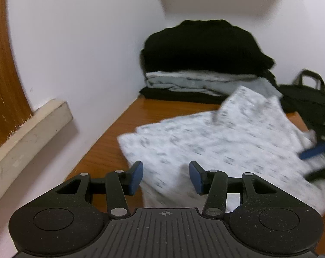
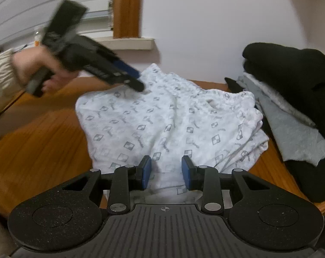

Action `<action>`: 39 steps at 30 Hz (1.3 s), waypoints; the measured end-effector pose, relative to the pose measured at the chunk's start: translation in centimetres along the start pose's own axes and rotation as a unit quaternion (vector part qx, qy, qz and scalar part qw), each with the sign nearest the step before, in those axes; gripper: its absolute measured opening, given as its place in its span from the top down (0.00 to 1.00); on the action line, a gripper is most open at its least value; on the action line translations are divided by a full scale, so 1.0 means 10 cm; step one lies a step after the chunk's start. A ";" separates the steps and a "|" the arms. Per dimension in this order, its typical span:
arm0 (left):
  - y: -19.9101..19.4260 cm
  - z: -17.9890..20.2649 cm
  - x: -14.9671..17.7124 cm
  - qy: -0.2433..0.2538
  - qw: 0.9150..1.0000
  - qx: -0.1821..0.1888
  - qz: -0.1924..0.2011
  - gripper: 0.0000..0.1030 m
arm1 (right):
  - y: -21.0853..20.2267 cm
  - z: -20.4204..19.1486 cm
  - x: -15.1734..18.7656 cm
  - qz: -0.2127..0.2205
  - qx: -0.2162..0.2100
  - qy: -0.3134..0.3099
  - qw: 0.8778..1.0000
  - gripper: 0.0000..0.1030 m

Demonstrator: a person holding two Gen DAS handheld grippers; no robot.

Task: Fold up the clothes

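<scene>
A white garment with a grey square print [image 2: 169,118] lies folded and rumpled on the wooden table [image 2: 44,146]. My right gripper [image 2: 166,172] stands open just over its near edge, with cloth showing below the gap between the fingers. My left gripper [image 1: 166,177] is open too, low over the garment [image 1: 216,146] near its left corner. Seen from the right wrist, the left gripper [image 2: 136,78] is blurred, held in a hand [image 2: 33,68], its tips at the garment's far left edge. A blue finger [image 1: 315,150] of the right gripper shows at the garment's right side.
A stack of folded clothes [image 1: 205,64], black over grey over black, stands against the white wall at the back. Beside it lies a black bag [image 1: 308,99]. A window sill [image 1: 33,129] and wooden frame are on the left. The same stack [image 2: 291,90] crowds the right.
</scene>
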State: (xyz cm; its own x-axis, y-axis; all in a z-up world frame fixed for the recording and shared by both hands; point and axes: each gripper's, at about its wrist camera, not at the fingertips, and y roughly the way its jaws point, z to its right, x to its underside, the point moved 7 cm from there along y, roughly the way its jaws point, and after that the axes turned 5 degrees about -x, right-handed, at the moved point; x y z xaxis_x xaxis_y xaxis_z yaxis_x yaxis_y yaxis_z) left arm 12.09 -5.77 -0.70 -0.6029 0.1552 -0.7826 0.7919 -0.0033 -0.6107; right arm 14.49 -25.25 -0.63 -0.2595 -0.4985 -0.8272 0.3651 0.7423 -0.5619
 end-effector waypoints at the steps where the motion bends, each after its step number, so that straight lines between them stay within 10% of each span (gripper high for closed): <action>1: 0.05 -0.03 0.00 -0.006 1.000 0.002 -0.002 0.50 | -0.02 0.03 -0.02 0.000 0.000 0.003 1.000 0.68; 9: 0.44 -0.28 -0.02 -0.050 0.998 0.017 -0.019 0.41 | -0.02 0.64 -0.07 0.024 0.059 0.093 0.994 0.47; 22: 0.75 -0.47 -0.23 -0.100 0.991 0.076 -0.049 0.34 | 0.32 1.18 0.00 0.055 0.015 0.233 0.971 0.26; 25: 0.82 -0.45 -0.28 -0.104 0.988 0.102 -0.054 0.36 | 0.35 1.18 -0.02 0.061 -0.002 0.234 0.970 0.37; 29: 0.87 -0.35 -0.34 -0.106 0.980 0.153 -0.067 0.74 | 0.36 1.11 -0.04 0.060 -0.037 0.230 0.971 0.70; 39: -0.03 -0.27 -0.72 -0.079 0.983 0.147 0.074 0.80 | -0.28 0.57 -0.48 0.143 -0.001 0.101 0.985 0.78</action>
State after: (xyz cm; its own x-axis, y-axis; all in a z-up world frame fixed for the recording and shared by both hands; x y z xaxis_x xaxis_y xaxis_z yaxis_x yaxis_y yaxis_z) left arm 16.46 -4.23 5.39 -0.5088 -0.0230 -0.8606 0.8236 -0.3040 -0.4788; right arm 19.81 -27.51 4.90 -0.3184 -0.1706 -0.9325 0.4478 0.8399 -0.3065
